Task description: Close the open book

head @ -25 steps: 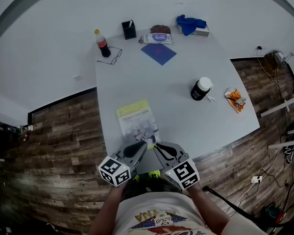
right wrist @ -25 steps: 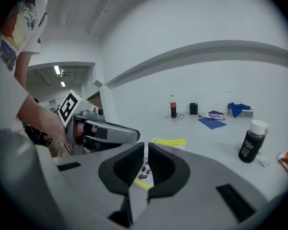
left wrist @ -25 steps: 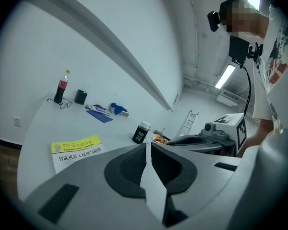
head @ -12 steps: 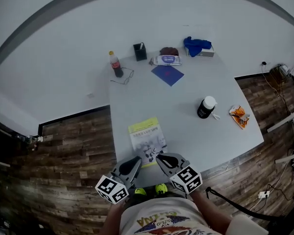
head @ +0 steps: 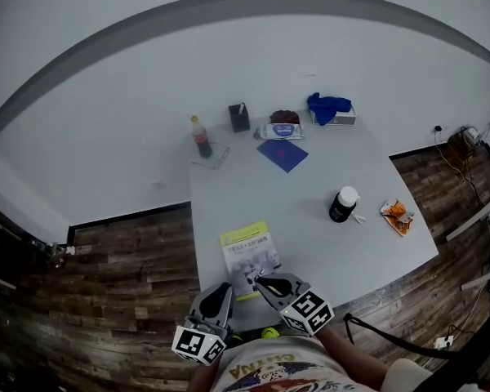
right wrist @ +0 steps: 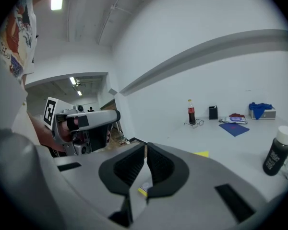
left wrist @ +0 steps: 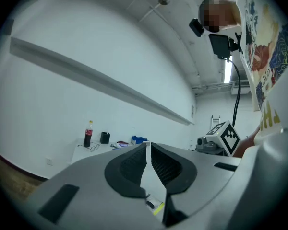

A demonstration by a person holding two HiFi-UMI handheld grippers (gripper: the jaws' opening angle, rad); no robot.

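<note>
Status at this frame: book (head: 249, 256) lay flat on the table (head: 327, 170), cover up, yellow band at its far end, just inside the near edge. It read as closed, with no spread pages visible, so the task looked done.

Left claw (head: 224, 287) was clenched. Its own view showed the tips meeting and nothing between them. It sat just left of the book's near corner, at the table edge, and was held about level.

Right claw (head: 260, 280) was also clenched and empty, tips together in its own view. In the head view it overlapped the book's near right corner, tilted slightly down. Whether it touched the cover couldn't be told, though it looked clear.

Likely reasons for the layout:
- The book was parked close to the person, so both claws could reach it without leaning over the table.
- Both claws were empty and side by side, which fits a parked pose with nothing left to pinch or push.
- The rest of the things were well apart from the book: cola bottle (head: 201, 136), glasses (head: 218, 158) and blue folder (head: 282, 154) at the far side, black jar (head: 342, 205) and orange packet (head: 394, 216) off to the right. None of them crowded the book.

Only risk worth noting: the right claw was close enough to nudge the cover.
</note>
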